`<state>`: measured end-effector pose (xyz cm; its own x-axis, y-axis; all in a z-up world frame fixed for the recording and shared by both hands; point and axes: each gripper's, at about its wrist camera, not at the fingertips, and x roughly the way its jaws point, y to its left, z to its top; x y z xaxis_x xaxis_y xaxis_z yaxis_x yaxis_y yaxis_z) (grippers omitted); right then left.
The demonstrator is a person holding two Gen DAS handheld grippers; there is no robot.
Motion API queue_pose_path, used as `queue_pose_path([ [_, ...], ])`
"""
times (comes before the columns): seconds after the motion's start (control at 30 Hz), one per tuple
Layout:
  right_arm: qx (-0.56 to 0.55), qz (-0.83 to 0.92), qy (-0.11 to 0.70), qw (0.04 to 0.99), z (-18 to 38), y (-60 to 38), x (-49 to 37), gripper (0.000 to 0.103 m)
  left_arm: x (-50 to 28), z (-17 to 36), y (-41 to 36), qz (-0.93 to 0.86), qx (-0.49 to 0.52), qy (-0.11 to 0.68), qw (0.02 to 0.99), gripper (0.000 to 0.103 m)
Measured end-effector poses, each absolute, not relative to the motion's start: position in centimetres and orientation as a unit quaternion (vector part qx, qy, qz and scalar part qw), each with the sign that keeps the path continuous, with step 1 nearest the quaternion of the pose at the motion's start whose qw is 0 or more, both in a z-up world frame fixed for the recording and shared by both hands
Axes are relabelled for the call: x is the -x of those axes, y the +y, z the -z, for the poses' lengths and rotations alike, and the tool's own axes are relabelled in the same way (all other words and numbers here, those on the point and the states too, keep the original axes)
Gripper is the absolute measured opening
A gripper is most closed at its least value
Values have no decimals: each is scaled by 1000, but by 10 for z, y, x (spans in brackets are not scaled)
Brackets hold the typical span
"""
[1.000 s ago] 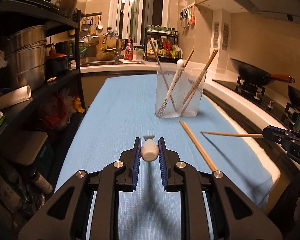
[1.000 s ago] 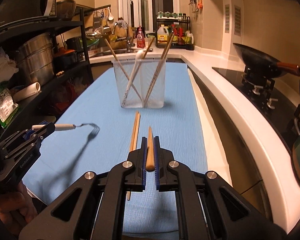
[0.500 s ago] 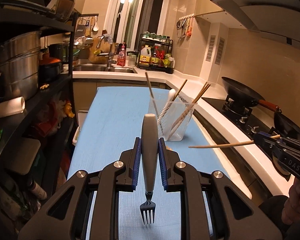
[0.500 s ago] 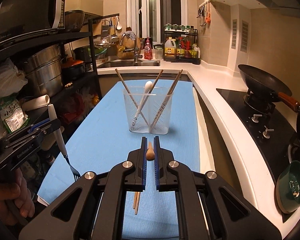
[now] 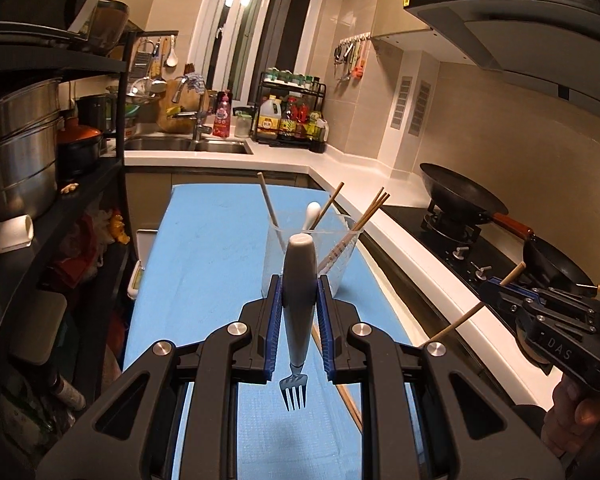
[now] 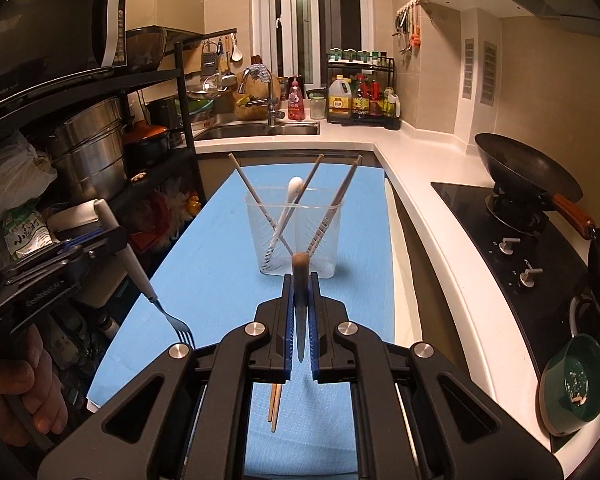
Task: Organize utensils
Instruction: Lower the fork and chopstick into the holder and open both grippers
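Observation:
My left gripper (image 5: pixel 299 296) is shut on a white-handled fork (image 5: pixel 298 312), held upright with tines down, above the blue mat (image 5: pixel 204 264). My right gripper (image 6: pixel 301 292) is shut on a wooden chopstick (image 6: pixel 301 280), held upright with its tip down. A clear plastic holder (image 6: pixel 294 236) stands mid-mat with several chopsticks and a white-handled utensil in it; in the left wrist view the holder (image 5: pixel 340 256) is just beyond the fork. More chopsticks (image 6: pixel 275 404) lie on the mat under my right gripper. The left gripper with its fork (image 6: pixel 140 272) shows at the left of the right wrist view.
A black shelf rack (image 6: pixel 100 152) with steel pots stands left of the mat. A white counter (image 6: pixel 428 216) and a stove with a wok (image 6: pixel 524 172) run along the right. A green bowl (image 6: pixel 576 392) sits at near right. A sink (image 5: pixel 184 145) is behind.
Both grippers have lifted and tipped their loads from level to upright: the fork now hangs tines down and the chopstick points down. Both views now look down on the holder from higher.

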<state>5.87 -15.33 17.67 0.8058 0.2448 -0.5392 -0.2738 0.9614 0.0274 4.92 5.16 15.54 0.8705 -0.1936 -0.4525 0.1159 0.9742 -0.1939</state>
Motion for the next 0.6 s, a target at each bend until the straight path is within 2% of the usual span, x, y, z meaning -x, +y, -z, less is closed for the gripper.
queue_pose_path([
  [0.3,34,-138,285,948,-216,-145,-99,6,-88,-175,49,99,72,269,955,17],
  [0.6,32,-150,243,958,-272,-136,-148,6,-147,-214,51,115,74,250,959,17],
])
